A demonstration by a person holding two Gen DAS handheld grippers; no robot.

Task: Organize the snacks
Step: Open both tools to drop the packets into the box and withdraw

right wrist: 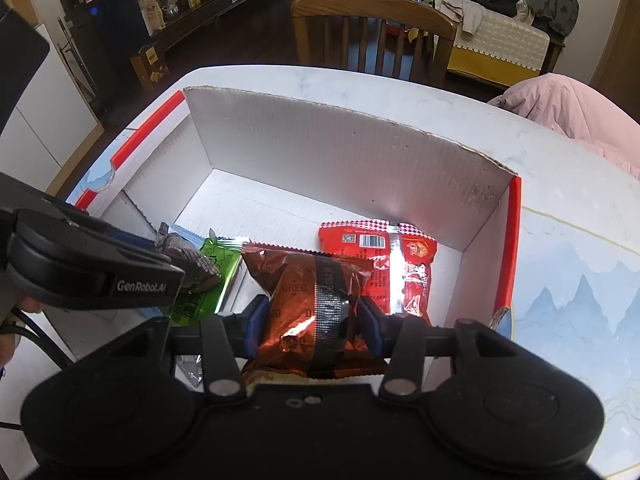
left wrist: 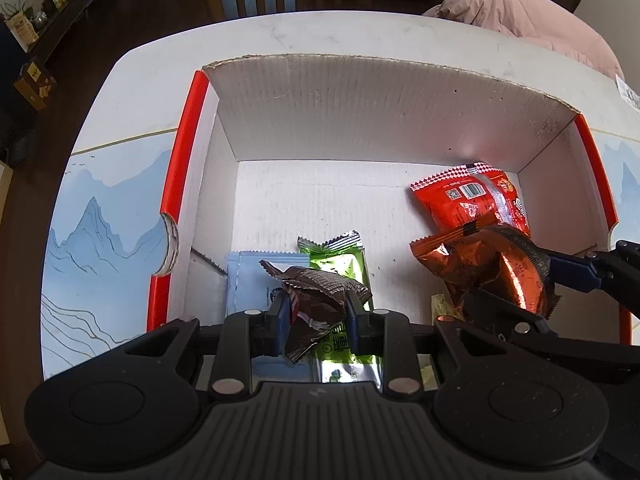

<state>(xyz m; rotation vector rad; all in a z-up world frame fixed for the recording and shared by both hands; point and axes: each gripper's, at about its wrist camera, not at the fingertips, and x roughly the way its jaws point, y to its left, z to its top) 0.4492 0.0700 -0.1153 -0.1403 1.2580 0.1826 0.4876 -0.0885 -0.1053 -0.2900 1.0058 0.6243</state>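
An open white cardboard box [left wrist: 360,112] with red rims stands on the table. My left gripper [left wrist: 318,314] is shut on a crumpled brown snack packet [left wrist: 320,284], low over the box's near left part. Under it lie a light blue packet [left wrist: 252,280] and a green packet [left wrist: 344,256]. In the right wrist view my right gripper [right wrist: 312,322] is shut on a copper-coloured Oreo packet [right wrist: 304,284], its blue pads [right wrist: 256,320] against the packet's sides. A red packet [right wrist: 404,256] lies flat behind it near the box's far right corner. The left gripper [right wrist: 120,276] shows at the left there.
The box [right wrist: 340,152] fills most of the marble-look table [right wrist: 580,280], which has a blue mountain print [left wrist: 100,220]. A pink garment [right wrist: 580,116] lies at the far right edge. A wooden chair [right wrist: 372,32] stands behind the table. The box floor's far middle is bare.
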